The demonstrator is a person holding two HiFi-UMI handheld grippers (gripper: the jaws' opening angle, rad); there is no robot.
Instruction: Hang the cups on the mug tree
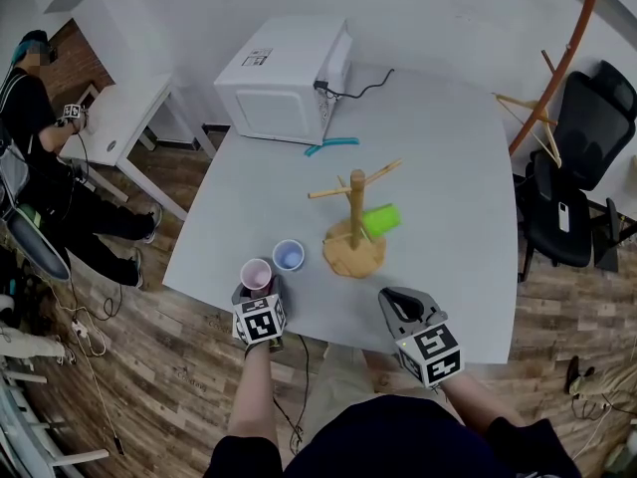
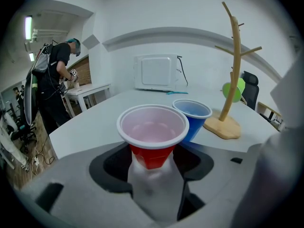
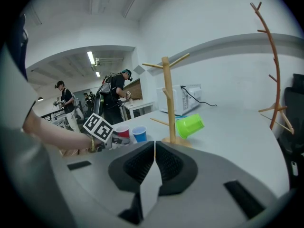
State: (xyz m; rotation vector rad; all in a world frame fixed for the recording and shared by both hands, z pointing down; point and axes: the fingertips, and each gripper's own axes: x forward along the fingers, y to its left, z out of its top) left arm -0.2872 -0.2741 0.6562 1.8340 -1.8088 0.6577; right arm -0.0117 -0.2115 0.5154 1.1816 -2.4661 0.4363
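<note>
On the grey table, the mug tree stands upright on its round base, pegs slanting upward, with a green cup already hung tilted on a low peg. Left gripper: jaws wide, one on either side of the red cup, with no firm press evident. Right gripper: jaws together, empty, nearer the tree. The red cup stands by the front edge, directly ahead of the left gripper, long axis vertical, mouth upward. A blue cup, also upright, sits just beside it on the tree's side. From the red cup the tree lies to the right and farther back, so hanging will probably require tipping the mouth over a free peg.
</note>
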